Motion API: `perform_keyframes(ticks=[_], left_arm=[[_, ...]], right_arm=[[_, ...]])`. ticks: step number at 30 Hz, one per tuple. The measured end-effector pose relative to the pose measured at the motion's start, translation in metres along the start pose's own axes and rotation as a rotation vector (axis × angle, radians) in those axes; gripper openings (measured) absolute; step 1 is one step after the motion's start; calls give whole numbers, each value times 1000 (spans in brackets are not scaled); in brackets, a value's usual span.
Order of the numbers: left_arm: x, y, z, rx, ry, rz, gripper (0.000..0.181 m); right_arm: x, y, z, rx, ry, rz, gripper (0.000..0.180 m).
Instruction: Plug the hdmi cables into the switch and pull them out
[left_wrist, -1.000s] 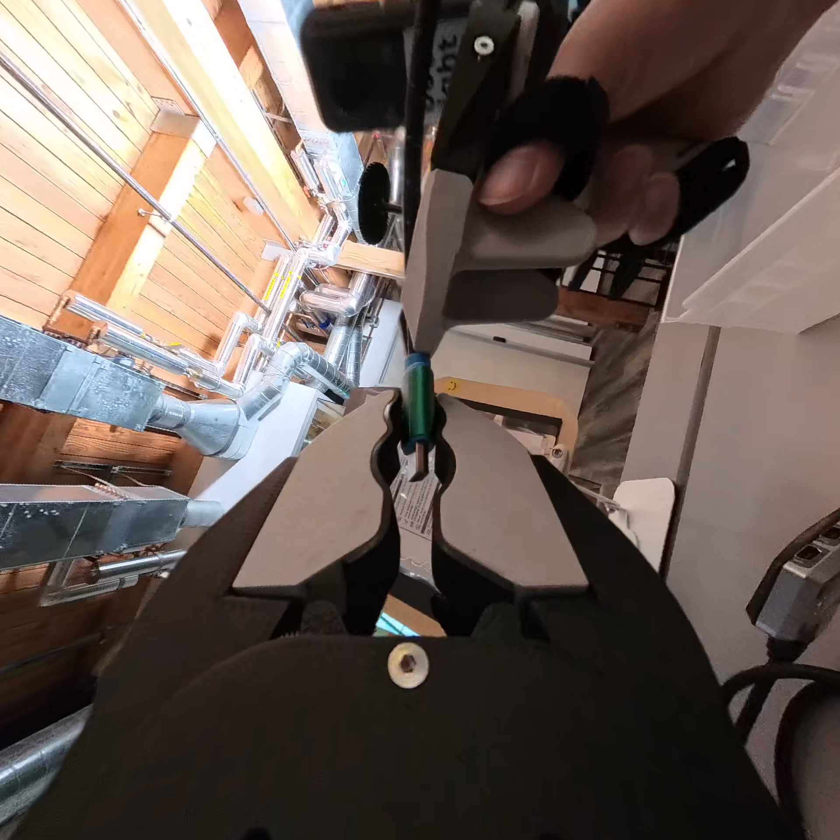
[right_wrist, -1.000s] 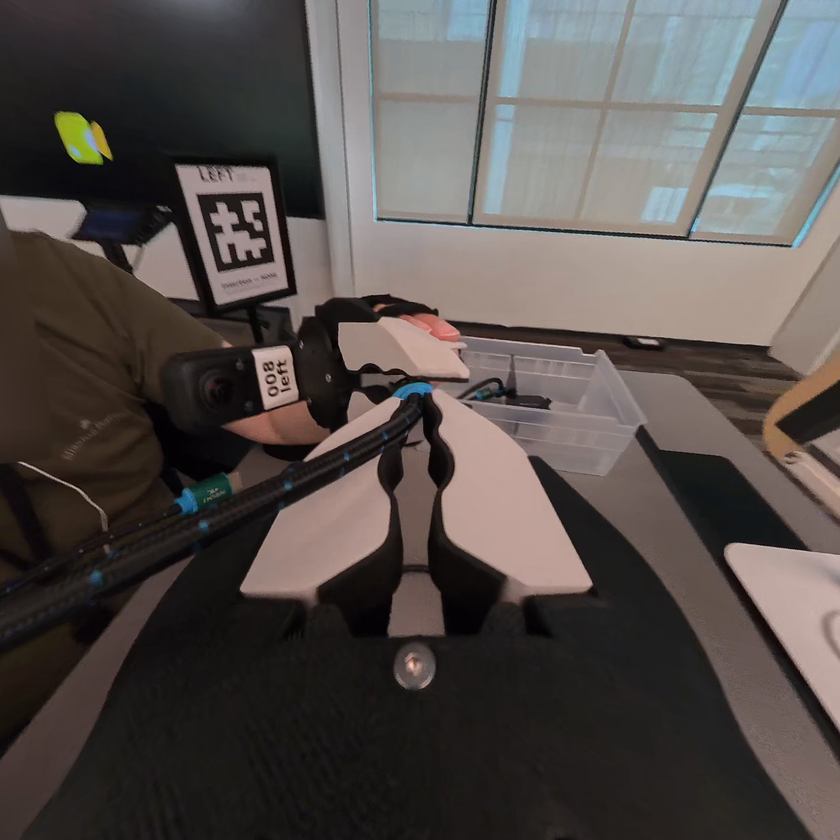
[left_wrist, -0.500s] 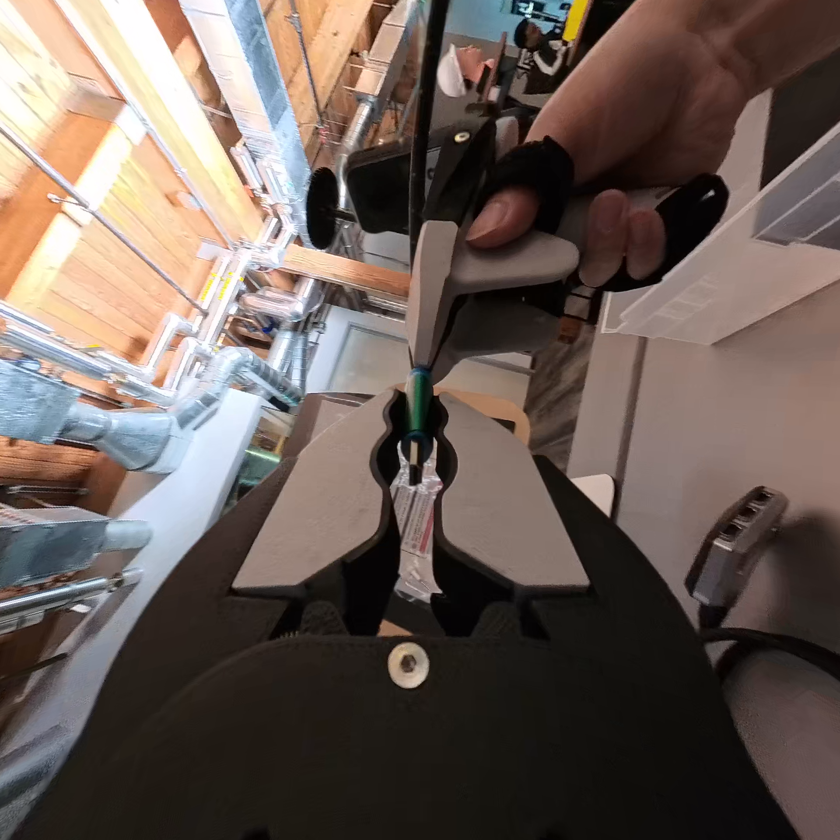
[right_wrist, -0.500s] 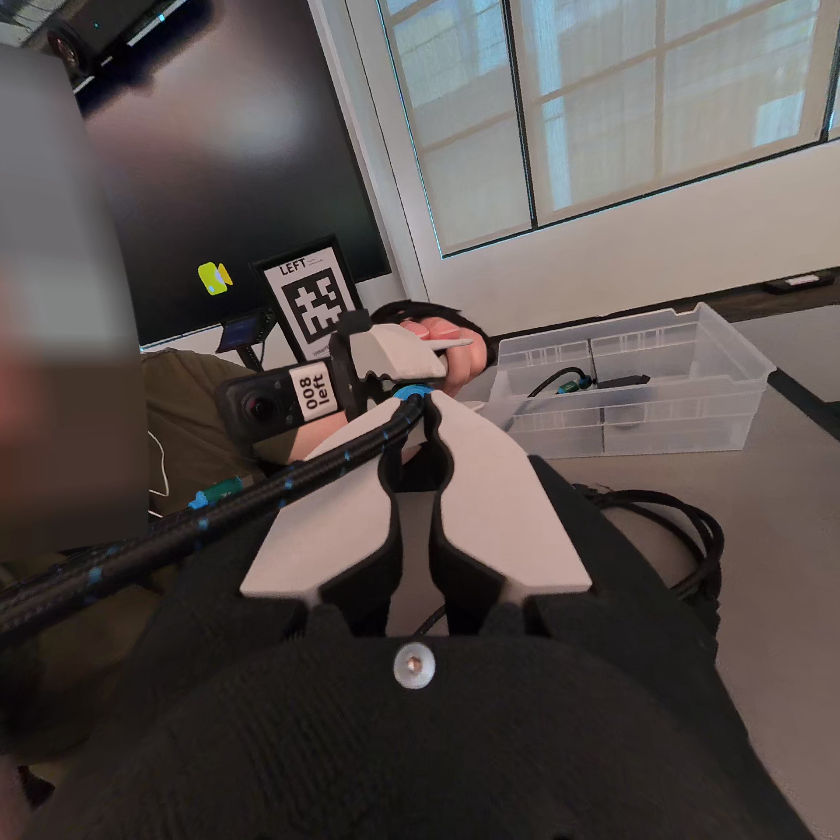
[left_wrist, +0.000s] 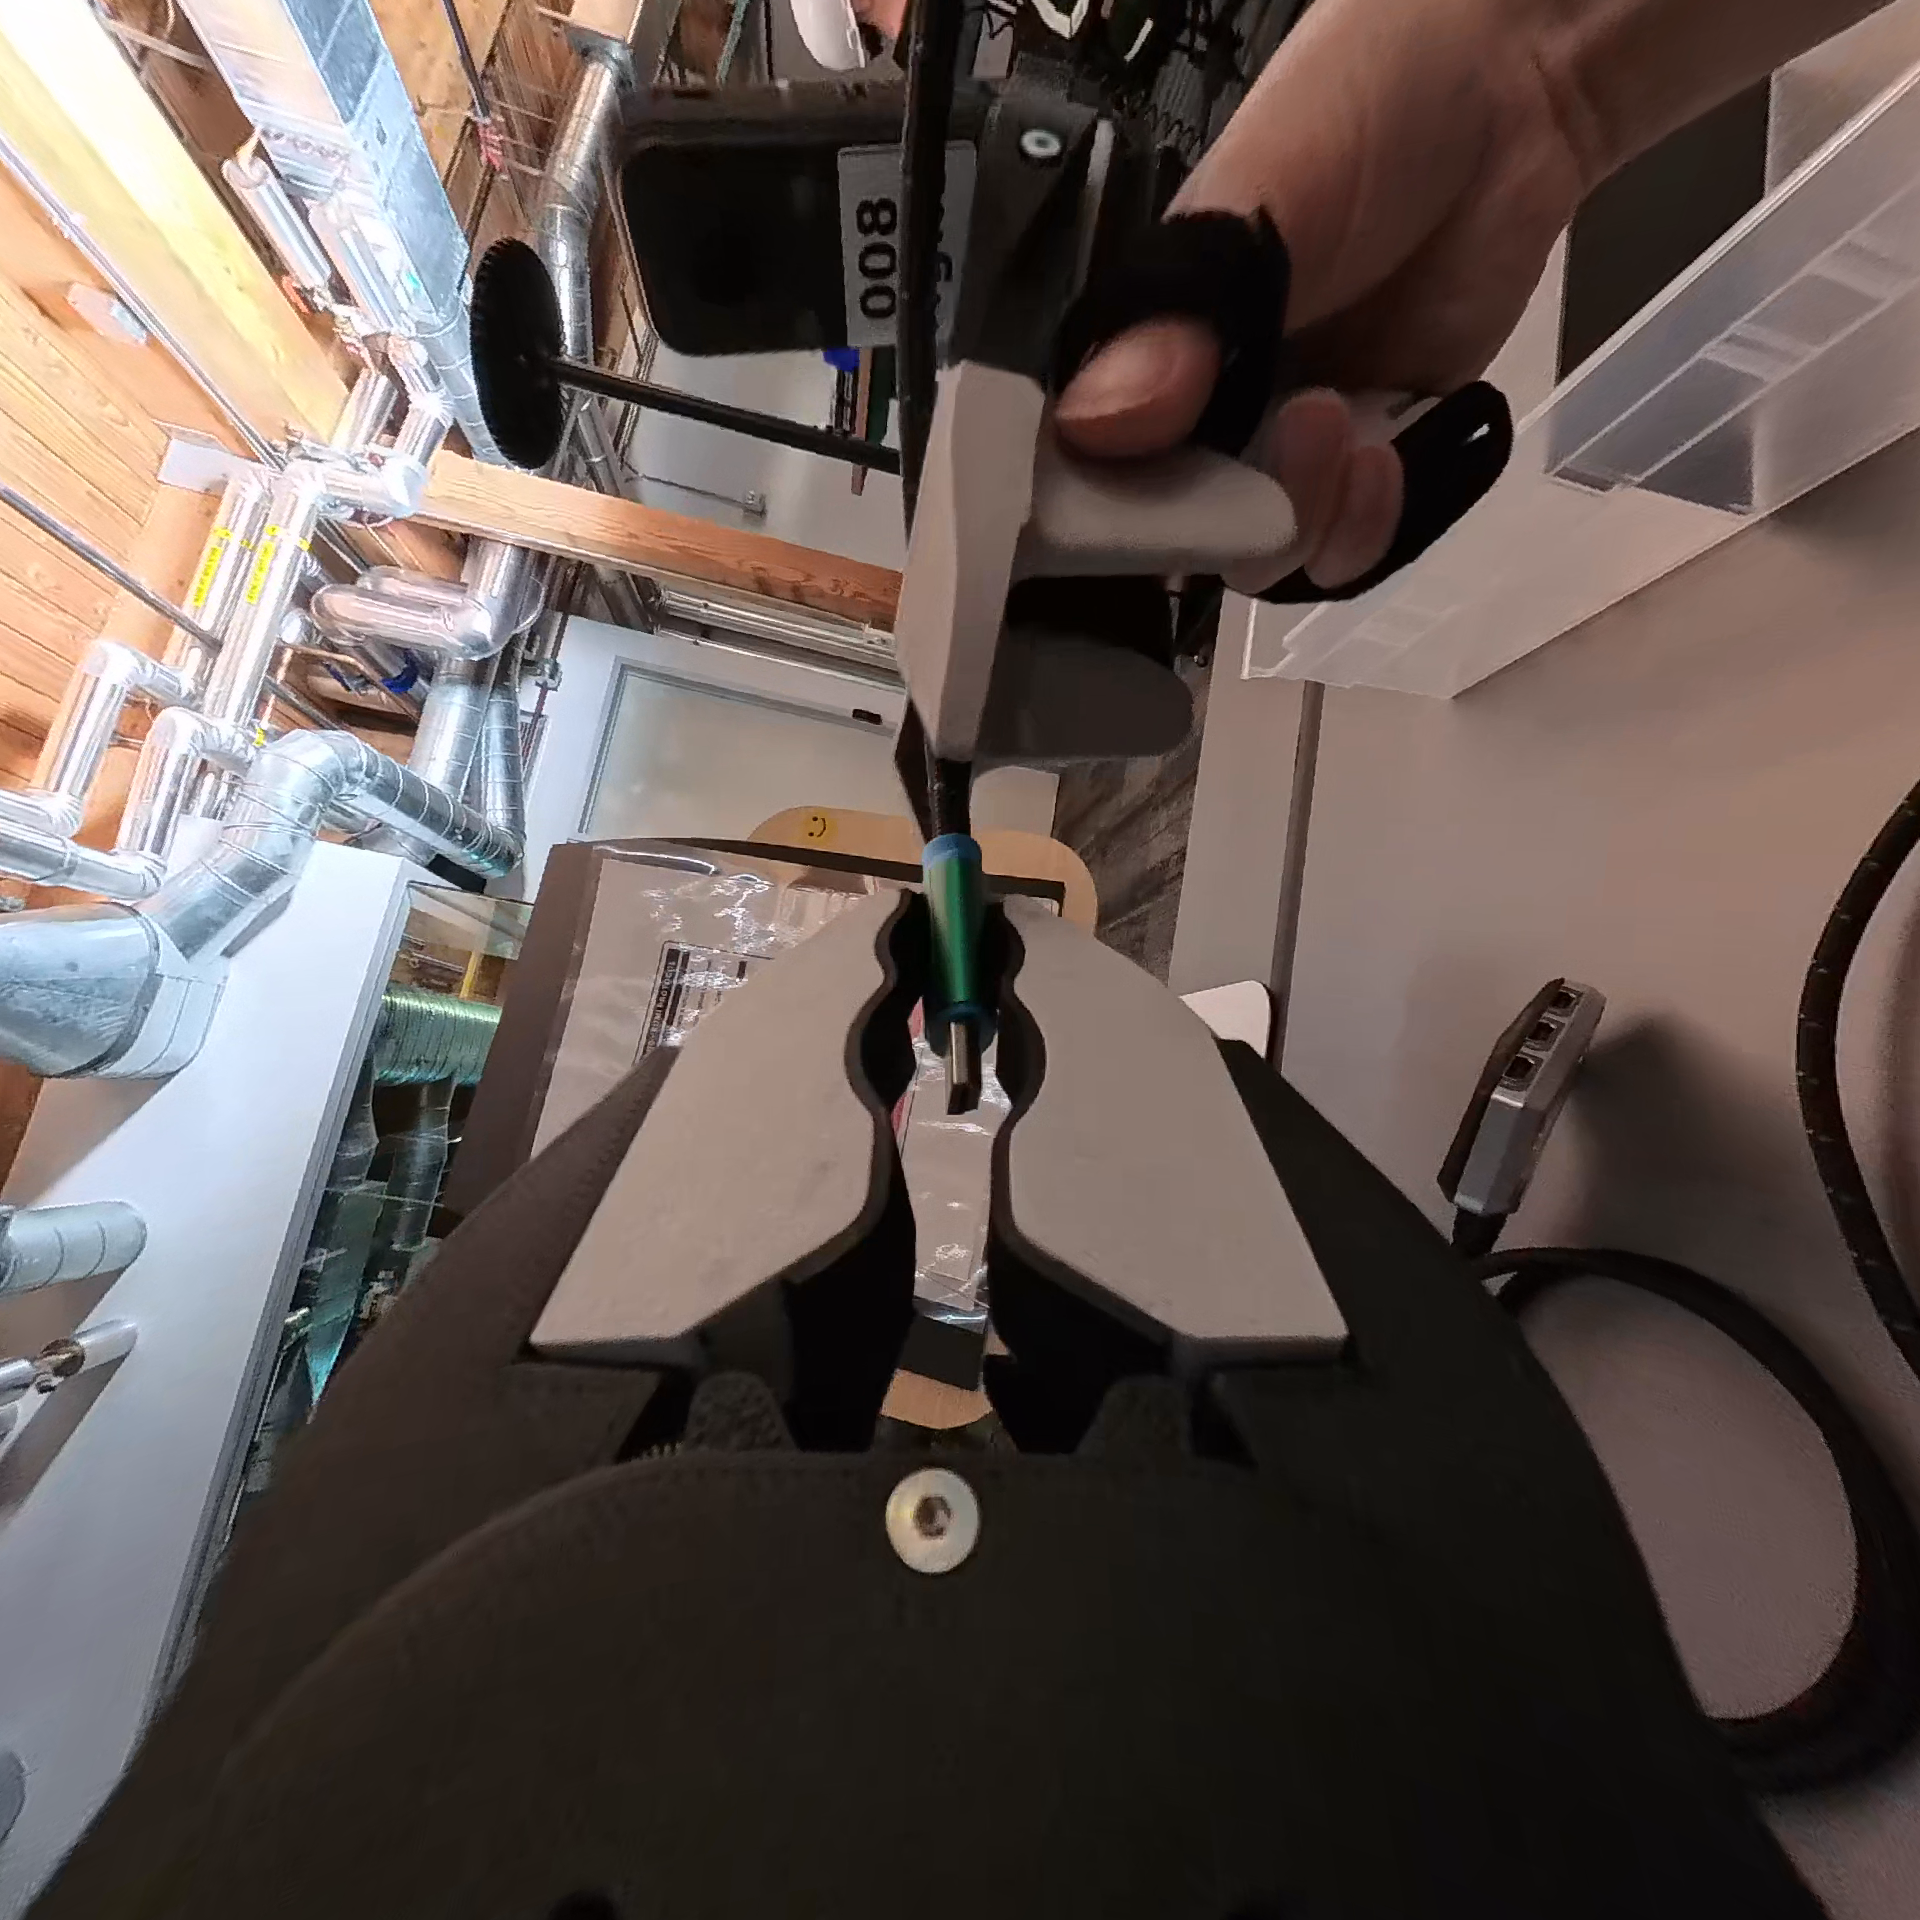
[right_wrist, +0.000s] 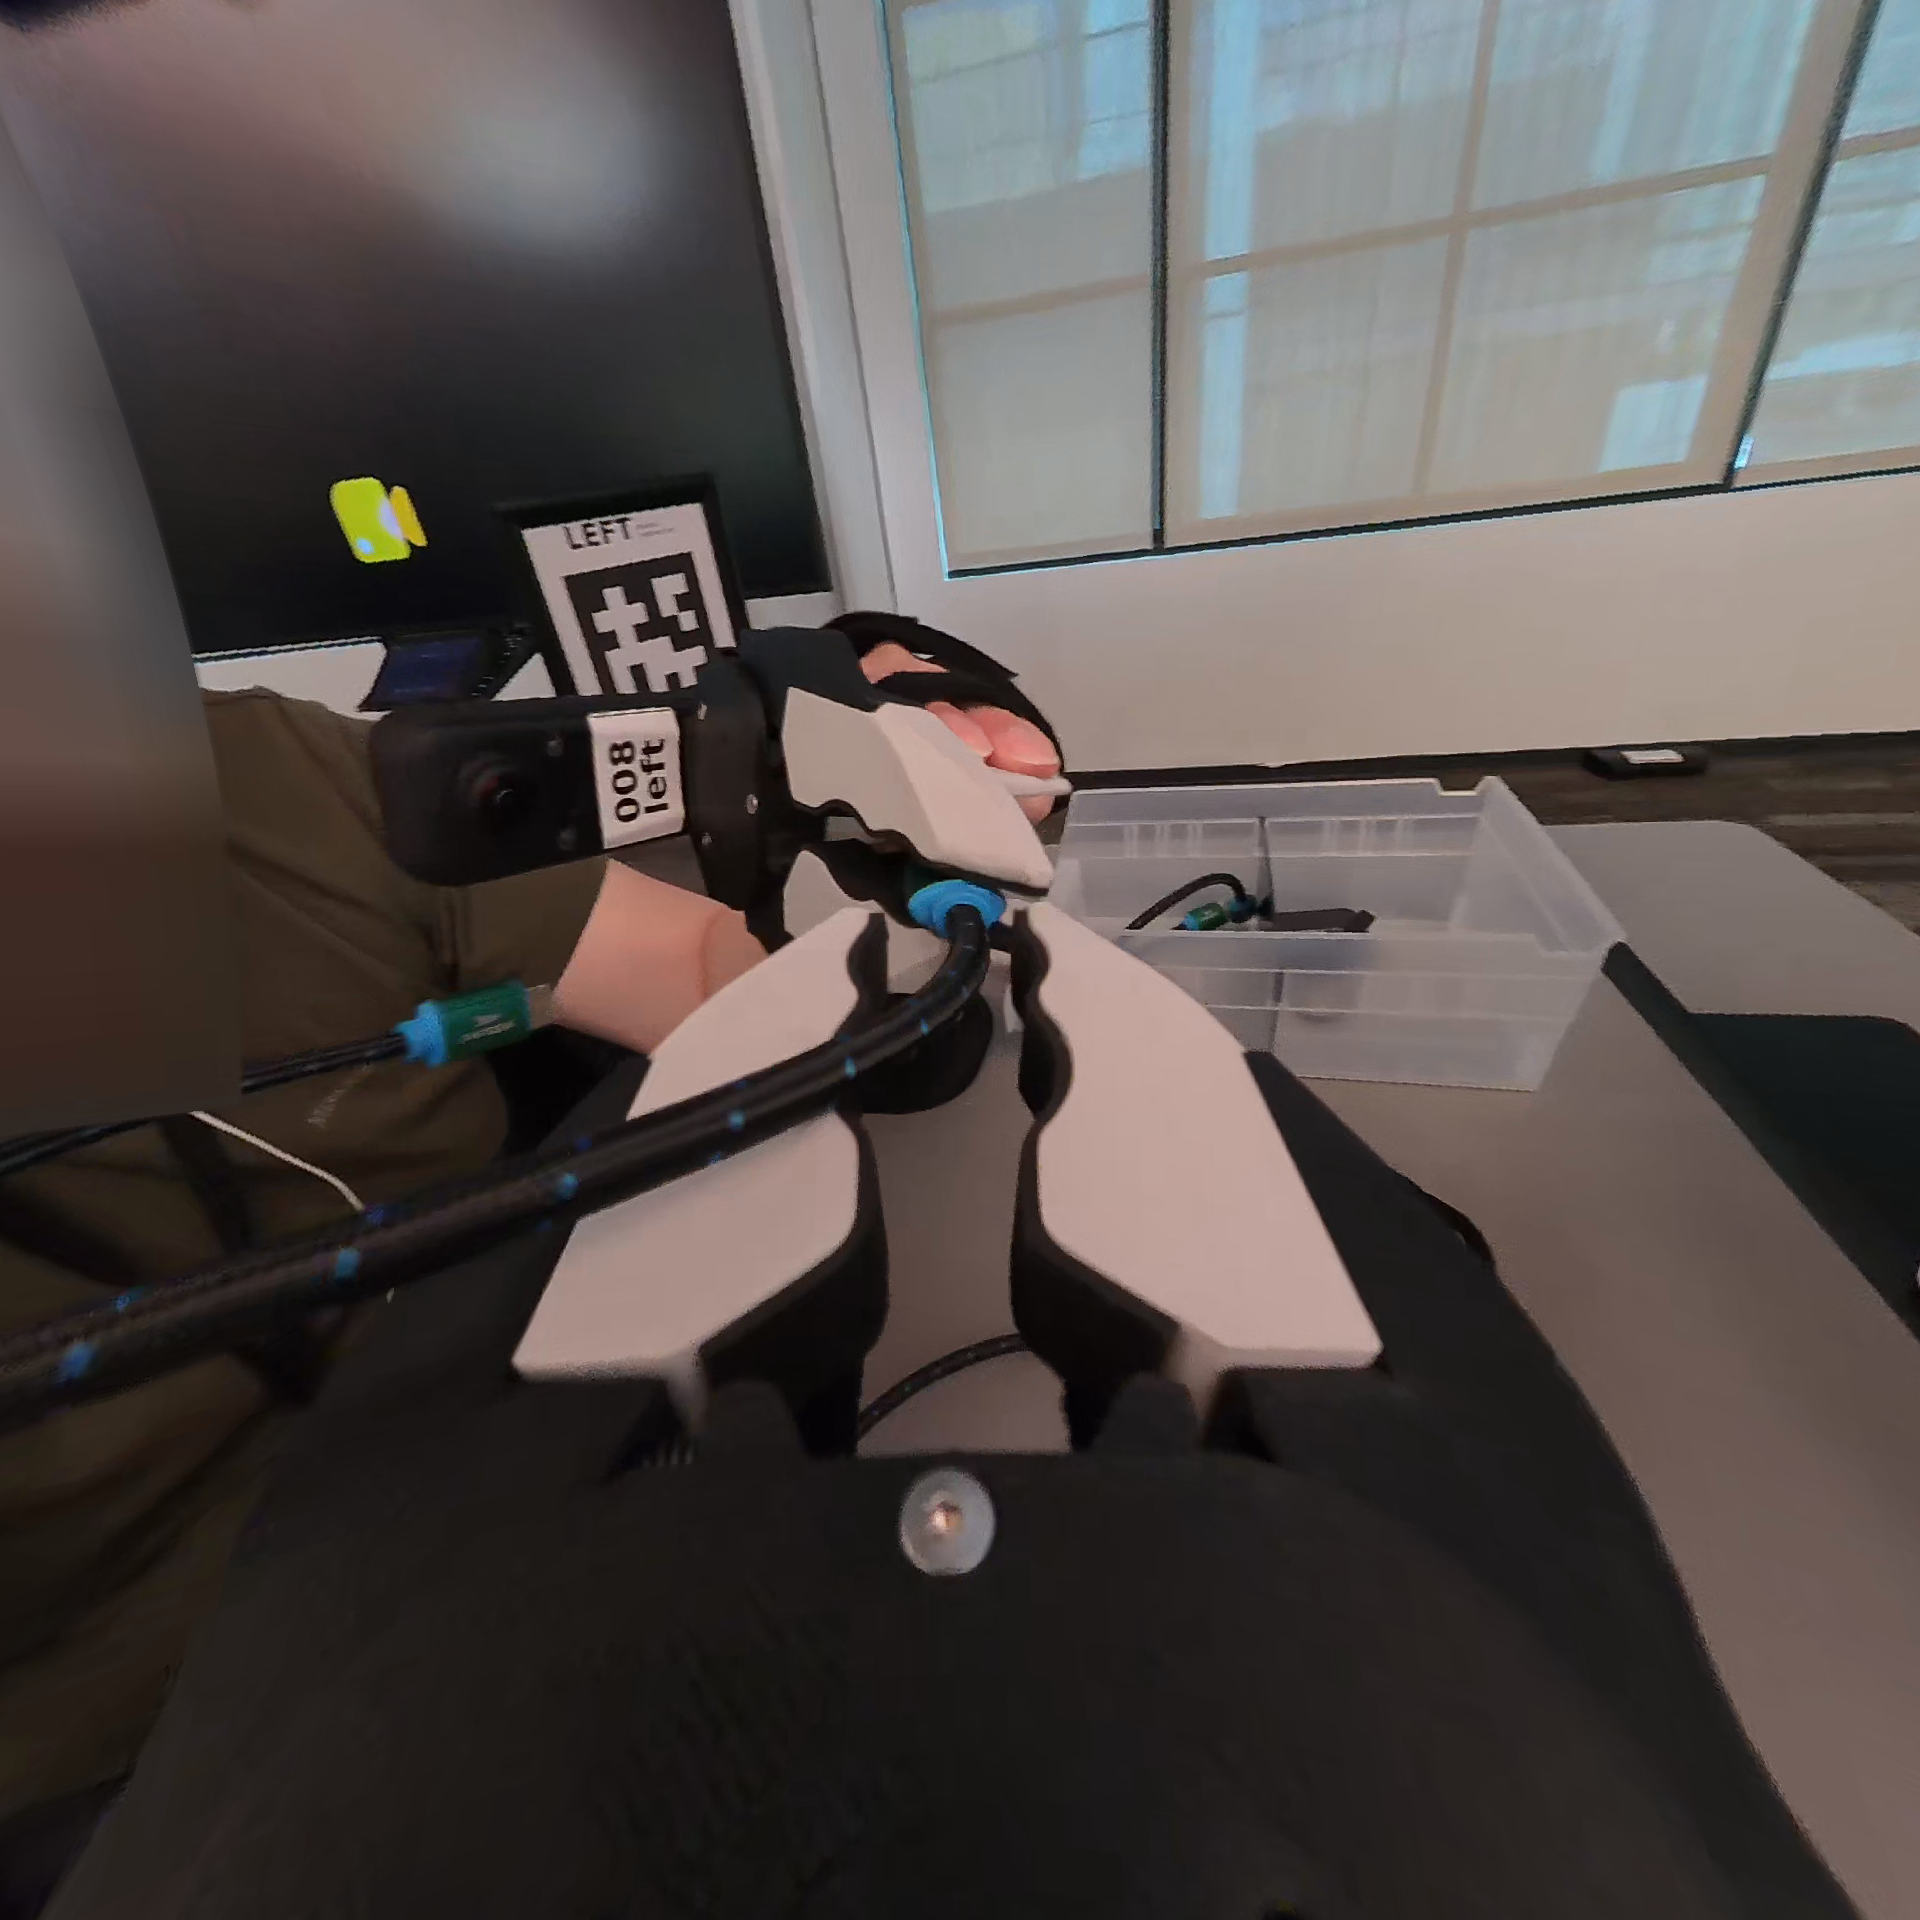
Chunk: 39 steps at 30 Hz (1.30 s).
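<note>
My left gripper (left_wrist: 954, 920) is shut on a green HDMI plug (left_wrist: 951, 961), with its metal tip pointing back toward the camera. The plug's black braided cable (right_wrist: 623, 1153) runs from its blue collar (right_wrist: 951, 902) between my right gripper's tips and off to the left. My right gripper (right_wrist: 945, 930) is open, and the cable lies loosely in the gap. It also shows in the left wrist view (left_wrist: 940, 748), just beyond the plug. The grey HDMI switch (left_wrist: 1527, 1101) lies on the table to the right, its ports showing and apart from both grippers.
A second green plug (right_wrist: 478, 1029) hangs at the left near the person's arm. A clear plastic bin (right_wrist: 1455, 997) on the grey table (right_wrist: 1714, 1195) holds another green-ended cable (right_wrist: 1210, 914). A black cable loop (left_wrist: 1829, 1039) lies by the switch.
My right gripper's jaws have spread apart around the cable. My left gripper keeps its hold on the green plug. Both views have swung, and the switch now sits closer in the left view.
</note>
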<state>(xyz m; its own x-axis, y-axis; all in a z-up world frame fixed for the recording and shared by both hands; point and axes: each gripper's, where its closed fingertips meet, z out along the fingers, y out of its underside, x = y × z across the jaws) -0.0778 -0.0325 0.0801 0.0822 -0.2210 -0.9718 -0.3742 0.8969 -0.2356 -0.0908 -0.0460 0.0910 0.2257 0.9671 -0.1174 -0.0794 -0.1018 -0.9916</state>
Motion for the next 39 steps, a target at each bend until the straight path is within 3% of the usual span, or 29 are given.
perform_keyframes(ticks=[3, 39], left_arm=[[2, 1, 0, -11, 13, 11, 10], [22, -5, -11, 30, 174, 55, 10]], right_arm=[[4, 2, 0, -15, 26, -11, 12], [-9, 24, 9, -103, -126, 146, 7]])
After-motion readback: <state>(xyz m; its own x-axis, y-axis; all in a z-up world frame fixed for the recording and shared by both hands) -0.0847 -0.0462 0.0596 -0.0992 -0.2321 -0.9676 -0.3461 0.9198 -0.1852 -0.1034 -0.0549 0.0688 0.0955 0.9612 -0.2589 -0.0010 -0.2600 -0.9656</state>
